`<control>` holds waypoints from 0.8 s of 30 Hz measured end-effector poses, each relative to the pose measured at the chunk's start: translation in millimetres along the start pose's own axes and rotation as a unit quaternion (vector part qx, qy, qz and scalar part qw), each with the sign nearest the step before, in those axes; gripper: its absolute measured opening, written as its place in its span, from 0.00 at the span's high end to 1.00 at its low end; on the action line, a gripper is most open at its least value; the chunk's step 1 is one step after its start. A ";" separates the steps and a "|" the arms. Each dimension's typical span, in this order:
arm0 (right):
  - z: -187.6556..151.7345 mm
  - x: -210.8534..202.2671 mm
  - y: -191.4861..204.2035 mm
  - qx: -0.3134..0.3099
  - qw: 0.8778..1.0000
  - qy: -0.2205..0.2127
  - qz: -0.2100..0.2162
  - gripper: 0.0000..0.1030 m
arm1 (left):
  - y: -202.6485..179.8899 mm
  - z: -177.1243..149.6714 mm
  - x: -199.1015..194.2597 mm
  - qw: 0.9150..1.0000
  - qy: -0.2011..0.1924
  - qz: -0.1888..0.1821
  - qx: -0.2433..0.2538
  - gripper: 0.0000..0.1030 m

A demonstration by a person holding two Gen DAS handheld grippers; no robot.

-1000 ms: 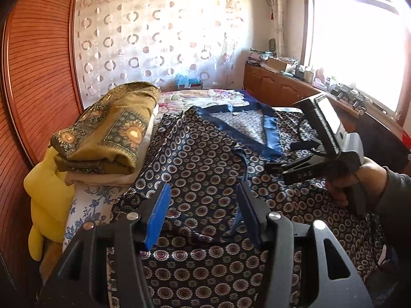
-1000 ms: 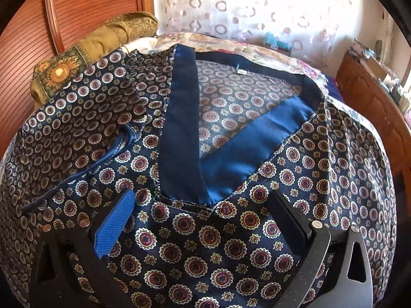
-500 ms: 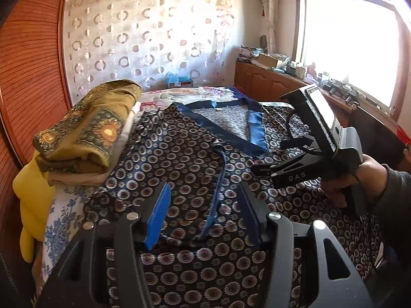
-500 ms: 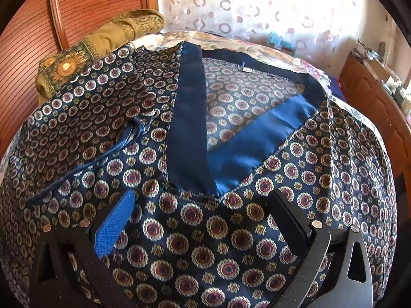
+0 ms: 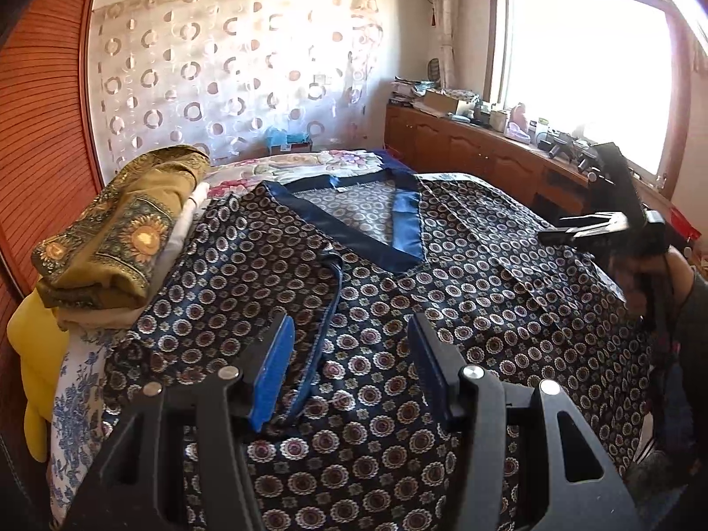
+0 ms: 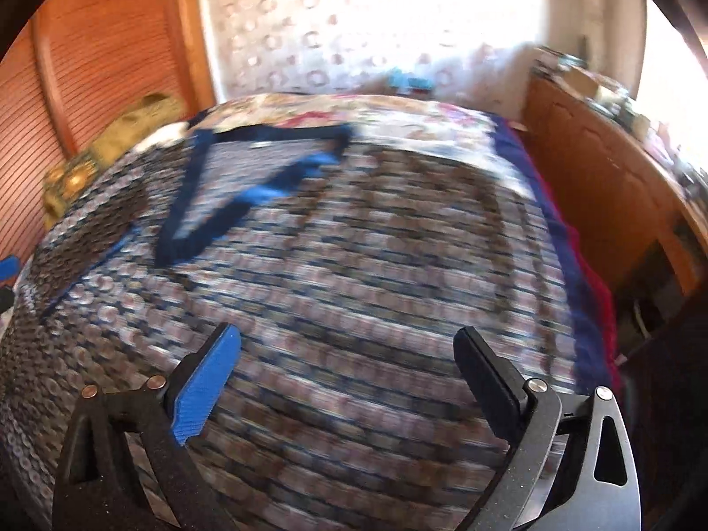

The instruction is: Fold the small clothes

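A dark blue patterned garment (image 5: 442, 292) with a plain blue V-neck band (image 5: 402, 221) lies spread flat on the bed. My left gripper (image 5: 349, 354) is open and empty, hovering over its near left part beside a blue-trimmed sleeve edge (image 5: 329, 309). The right gripper (image 5: 588, 228) shows at the far right of the left wrist view, above the garment's right side. In the right wrist view the garment (image 6: 354, 265) is motion-blurred and my right gripper (image 6: 347, 371) is open and empty above it.
A folded olive patterned cloth (image 5: 124, 225) sits on a stack at the bed's left, with yellow fabric (image 5: 40, 354) below. A wooden panel wall (image 5: 40, 132) stands on the left. A wooden cabinet (image 5: 478, 159) under the window runs along the right.
My right gripper has swung right and back from the neckline, blurring its view. My left gripper has shifted slightly back and left, so more of the garment shows.
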State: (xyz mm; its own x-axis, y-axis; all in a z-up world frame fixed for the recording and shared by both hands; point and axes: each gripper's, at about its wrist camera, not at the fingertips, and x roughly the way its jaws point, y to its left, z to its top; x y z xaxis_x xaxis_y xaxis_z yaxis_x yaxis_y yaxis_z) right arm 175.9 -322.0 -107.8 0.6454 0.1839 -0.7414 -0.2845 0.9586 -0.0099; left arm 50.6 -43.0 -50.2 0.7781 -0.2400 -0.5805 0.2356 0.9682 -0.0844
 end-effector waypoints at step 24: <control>-36.7 -17.9 -102.3 0.073 0.996 0.026 -0.038 0.96 | -4.4 -6.9 12.2 1.000 0.015 -0.004 -0.003 0.48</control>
State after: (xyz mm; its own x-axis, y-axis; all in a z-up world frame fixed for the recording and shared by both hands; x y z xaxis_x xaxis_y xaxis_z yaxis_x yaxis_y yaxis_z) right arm 167.4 -431.4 -118.1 0.6223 0.1023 -0.7760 -0.1287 0.9913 0.0274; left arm 55.0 -49.7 -62.5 0.7585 -0.2447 -0.6040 0.2374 0.9669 -0.0937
